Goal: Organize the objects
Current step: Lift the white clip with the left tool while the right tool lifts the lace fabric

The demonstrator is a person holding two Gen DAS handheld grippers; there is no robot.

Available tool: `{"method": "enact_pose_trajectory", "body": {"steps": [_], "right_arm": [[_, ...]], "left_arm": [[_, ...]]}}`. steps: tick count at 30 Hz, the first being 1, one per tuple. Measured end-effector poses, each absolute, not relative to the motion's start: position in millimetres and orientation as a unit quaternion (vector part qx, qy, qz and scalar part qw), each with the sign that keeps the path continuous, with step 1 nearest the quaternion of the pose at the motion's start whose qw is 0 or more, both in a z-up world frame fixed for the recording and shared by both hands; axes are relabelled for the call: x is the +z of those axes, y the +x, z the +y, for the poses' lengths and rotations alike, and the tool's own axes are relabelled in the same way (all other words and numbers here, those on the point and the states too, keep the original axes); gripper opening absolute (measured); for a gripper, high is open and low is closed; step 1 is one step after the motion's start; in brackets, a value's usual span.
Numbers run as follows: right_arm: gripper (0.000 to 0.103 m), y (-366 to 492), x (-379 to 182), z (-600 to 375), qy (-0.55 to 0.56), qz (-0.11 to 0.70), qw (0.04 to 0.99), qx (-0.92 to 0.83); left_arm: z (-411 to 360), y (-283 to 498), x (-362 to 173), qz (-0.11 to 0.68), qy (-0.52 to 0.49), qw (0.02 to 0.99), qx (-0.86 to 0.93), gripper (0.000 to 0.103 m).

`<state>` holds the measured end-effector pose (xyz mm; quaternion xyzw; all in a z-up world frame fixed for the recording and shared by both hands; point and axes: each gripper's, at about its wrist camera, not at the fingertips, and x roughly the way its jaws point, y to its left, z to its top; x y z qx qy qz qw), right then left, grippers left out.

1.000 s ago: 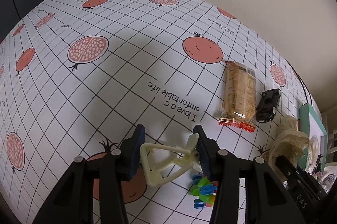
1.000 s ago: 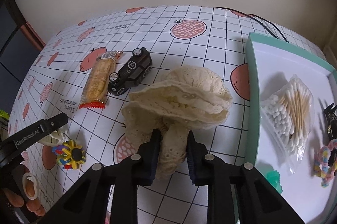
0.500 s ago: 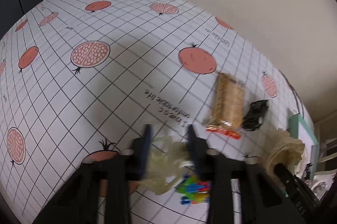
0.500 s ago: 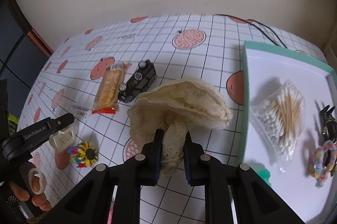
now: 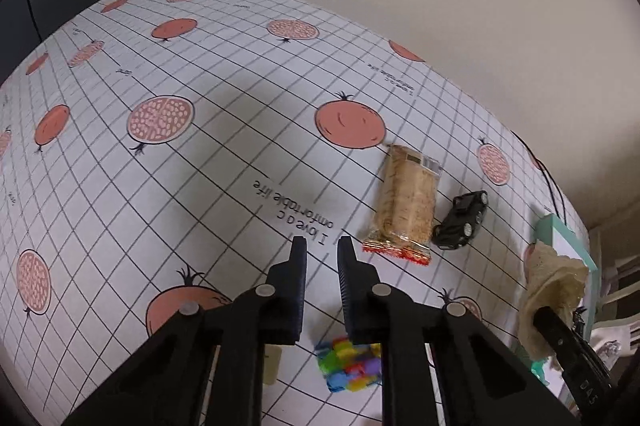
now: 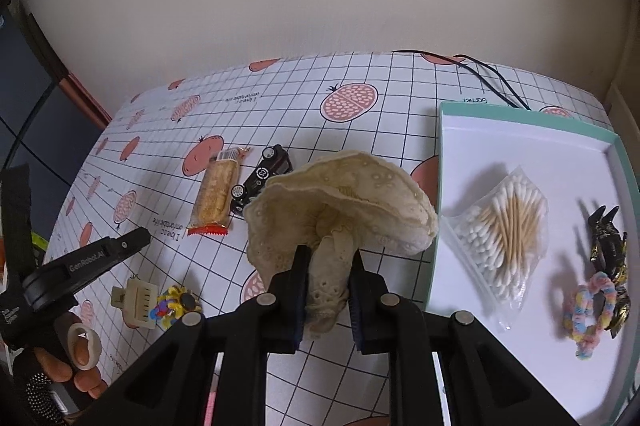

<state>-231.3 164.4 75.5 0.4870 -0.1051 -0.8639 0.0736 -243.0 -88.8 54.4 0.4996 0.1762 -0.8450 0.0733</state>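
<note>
My right gripper [image 6: 328, 258] is shut on the lower fold of a cream lace hat [image 6: 340, 194] and holds it in the air just left of the teal tray [image 6: 520, 122]. The hat [image 5: 552, 286] also shows at the right edge of the left wrist view. My left gripper [image 5: 322, 246] hovers above the tablecloth, its fingers drawn close with only a narrow gap and nothing between them. Under it lie a cream hair clip [image 6: 136, 300] and a multicoloured toy [image 6: 176, 306]. A wrapped snack bar [image 5: 406, 202] and a black toy car [image 5: 462, 220] lie side by side further back.
Inside the tray are a bag of cotton swabs [image 6: 504, 226], a black claw clip [image 6: 606, 238] and a pastel hair tie [image 6: 588, 310]. A black cable [image 6: 488, 74] runs behind the tray. A person's hand [image 6: 76, 350] holds the left gripper. The wall is close behind the table.
The left fingers, wide around the cream clip before, have closed and risen; the clip stays on the table. The right gripper has lifted the hat higher and toward the tray.
</note>
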Motion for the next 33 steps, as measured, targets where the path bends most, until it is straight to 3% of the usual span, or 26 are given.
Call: {"method": "enact_pose_trajectory", "body": {"steps": [5, 7, 12, 15, 25, 27, 33], "right_arm": [[0.018, -231, 76, 165, 0.487, -0.107, 0.073, -0.864], [0.018, -230, 76, 165, 0.488, -0.107, 0.074, -0.863], [0.018, -230, 76, 164, 0.488, -0.107, 0.076, -0.863], [0.018, -231, 76, 164, 0.489, -0.106, 0.075, -0.863], [0.018, -232, 73, 159, 0.496, -0.093, 0.075, -0.860], [0.018, -232, 72, 158, 0.499, -0.091, 0.075, -0.859], [0.018, -229, 71, 155, 0.506, -0.079, 0.076, -0.856]], "left_arm": [[-97, -241, 62, 0.183, 0.493, 0.081, -0.847, 0.017], [-103, -240, 65, 0.189, 0.492, 0.082, -0.846, 0.023], [-115, -238, 77, 0.200, 0.477, 0.082, -0.852, 0.052], [-124, -237, 77, 0.209, 0.481, 0.088, -0.847, 0.058], [-122, -228, 59, 0.167, 0.546, 0.096, -0.816, 0.062], [-117, -226, 59, 0.150, 0.552, 0.095, -0.815, 0.068], [-107, -219, 56, 0.117, 0.565, 0.098, -0.811, 0.068]]}}
